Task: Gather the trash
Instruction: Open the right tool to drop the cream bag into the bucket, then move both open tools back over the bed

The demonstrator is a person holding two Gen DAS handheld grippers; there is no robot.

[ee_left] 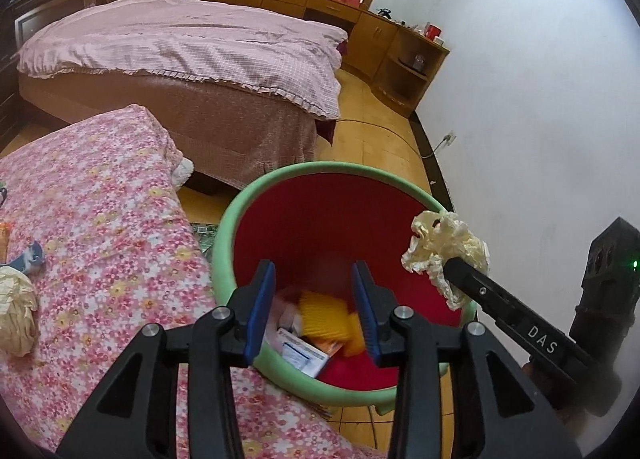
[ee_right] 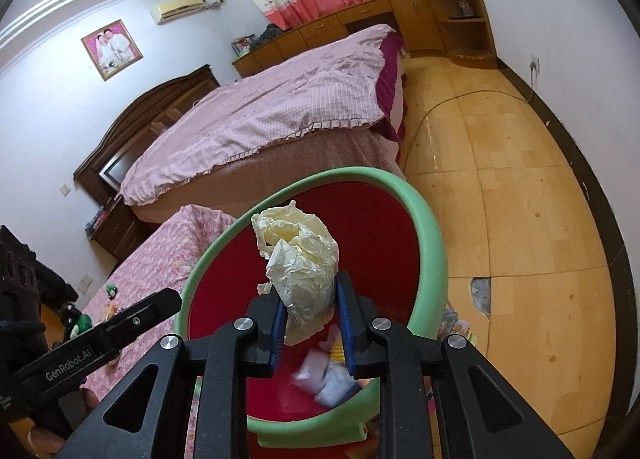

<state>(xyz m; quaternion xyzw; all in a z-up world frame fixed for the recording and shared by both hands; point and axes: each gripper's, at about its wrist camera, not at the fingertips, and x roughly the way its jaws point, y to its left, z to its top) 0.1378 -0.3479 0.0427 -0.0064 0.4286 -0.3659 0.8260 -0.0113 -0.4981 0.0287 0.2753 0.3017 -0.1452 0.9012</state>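
Note:
A red bin with a green rim point(ee_left: 224, 235) point(ee_right: 432, 235) stands on the floor beside the floral-covered surface point(ee_left: 100, 199). Boxes and yellow trash point(ee_left: 320, 315) lie in its bottom. My left gripper point(ee_left: 314, 309) is open and empty, held over the bin's near side. My right gripper point(ee_right: 310, 315) is shut on a crumpled cream paper wad point(ee_right: 300, 259), held over the bin; in the left wrist view the wad point(ee_left: 444, 247) hangs above the bin's right rim. Another crumpled paper point(ee_left: 16, 307) and a blue-white wrapper point(ee_left: 30, 259) lie on the floral cover at far left.
A large bed with a pink quilt point(ee_left: 180, 43) stands behind the bin. Wooden cabinets point(ee_left: 392, 47) line the far wall. A cable point(ee_right: 460, 99) runs across the wood floor to a wall socket. Small toys point(ee_right: 80, 323) lie on the floral cover.

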